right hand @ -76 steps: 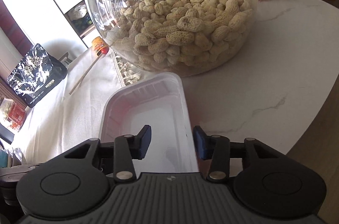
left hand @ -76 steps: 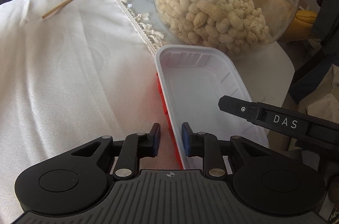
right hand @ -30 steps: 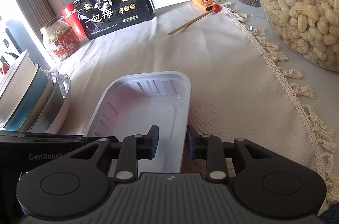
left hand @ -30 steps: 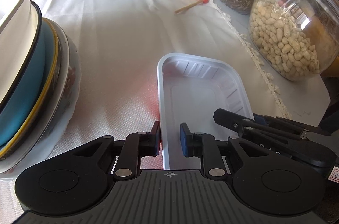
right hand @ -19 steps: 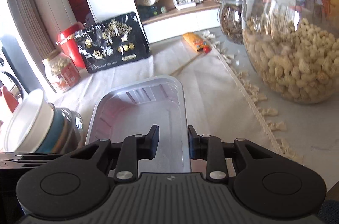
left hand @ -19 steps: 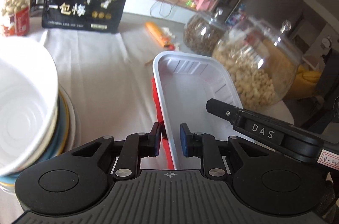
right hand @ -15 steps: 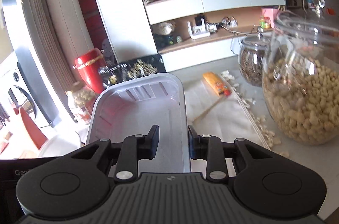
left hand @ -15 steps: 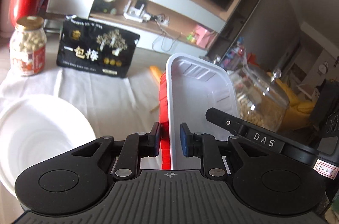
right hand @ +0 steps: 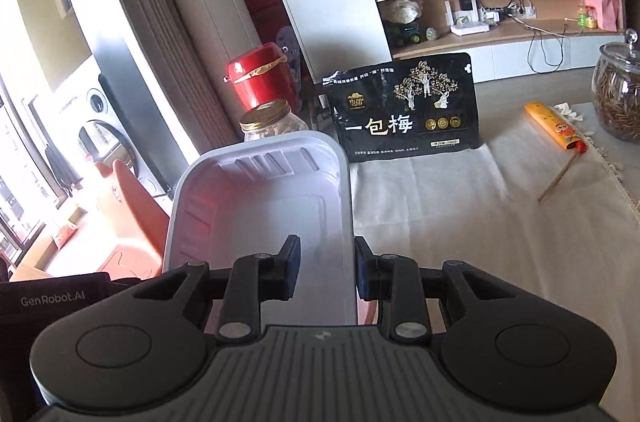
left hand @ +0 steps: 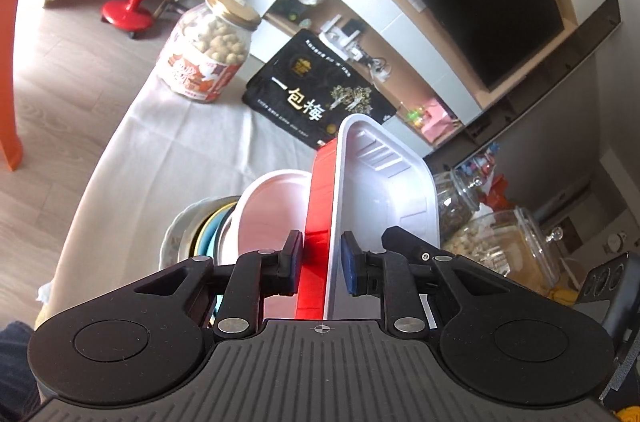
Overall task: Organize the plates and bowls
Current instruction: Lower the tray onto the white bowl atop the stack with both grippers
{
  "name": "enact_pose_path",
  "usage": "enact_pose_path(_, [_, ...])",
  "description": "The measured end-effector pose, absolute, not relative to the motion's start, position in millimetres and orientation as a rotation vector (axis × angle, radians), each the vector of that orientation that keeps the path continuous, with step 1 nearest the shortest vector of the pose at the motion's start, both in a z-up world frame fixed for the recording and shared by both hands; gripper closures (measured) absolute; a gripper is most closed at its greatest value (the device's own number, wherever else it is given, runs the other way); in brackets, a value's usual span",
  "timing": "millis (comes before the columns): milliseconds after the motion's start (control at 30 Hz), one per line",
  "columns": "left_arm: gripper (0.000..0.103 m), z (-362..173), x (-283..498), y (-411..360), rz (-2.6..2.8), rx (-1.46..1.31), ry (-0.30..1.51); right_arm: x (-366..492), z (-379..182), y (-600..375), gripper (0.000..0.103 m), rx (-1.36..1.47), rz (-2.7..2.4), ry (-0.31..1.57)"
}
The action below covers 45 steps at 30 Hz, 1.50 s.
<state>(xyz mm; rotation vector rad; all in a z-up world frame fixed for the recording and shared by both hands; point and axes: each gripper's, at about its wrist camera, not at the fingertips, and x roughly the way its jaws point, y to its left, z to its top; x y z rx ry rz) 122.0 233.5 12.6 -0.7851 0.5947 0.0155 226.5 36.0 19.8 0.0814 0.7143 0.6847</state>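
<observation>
Both grippers hold one rectangular plastic tray, white inside and red outside, lifted in the air. My left gripper [left hand: 321,264] is shut on the tray's [left hand: 384,182] left rim. My right gripper [right hand: 326,268] is shut on the tray's [right hand: 260,206] right rim. Below and left of the tray in the left wrist view is a stack of dishes: a white bowl [left hand: 276,210] on top, a blue bowl [left hand: 209,234] and a pale plate [left hand: 172,242] under it. The stack is hidden in the right wrist view.
A white cloth [left hand: 180,162] covers the table. On it stand a nut jar with a gold lid [left hand: 210,48], a black snack bag [right hand: 408,106], an orange packet [right hand: 554,124], a wooden stick [right hand: 558,180], a seed jar [right hand: 618,102] and a big peanut jar [left hand: 496,250].
Both grippers have lifted the tray off the table and carried it left, up over the stack of dishes. Both views now tilt up toward the room.
</observation>
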Motion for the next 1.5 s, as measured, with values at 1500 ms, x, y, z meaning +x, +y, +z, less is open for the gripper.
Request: enact_pose_path(1500, [0.078, 7, 97, 268, 0.026, -0.947, 0.453, 217, 19, 16, 0.065, 0.15, 0.711, 0.728])
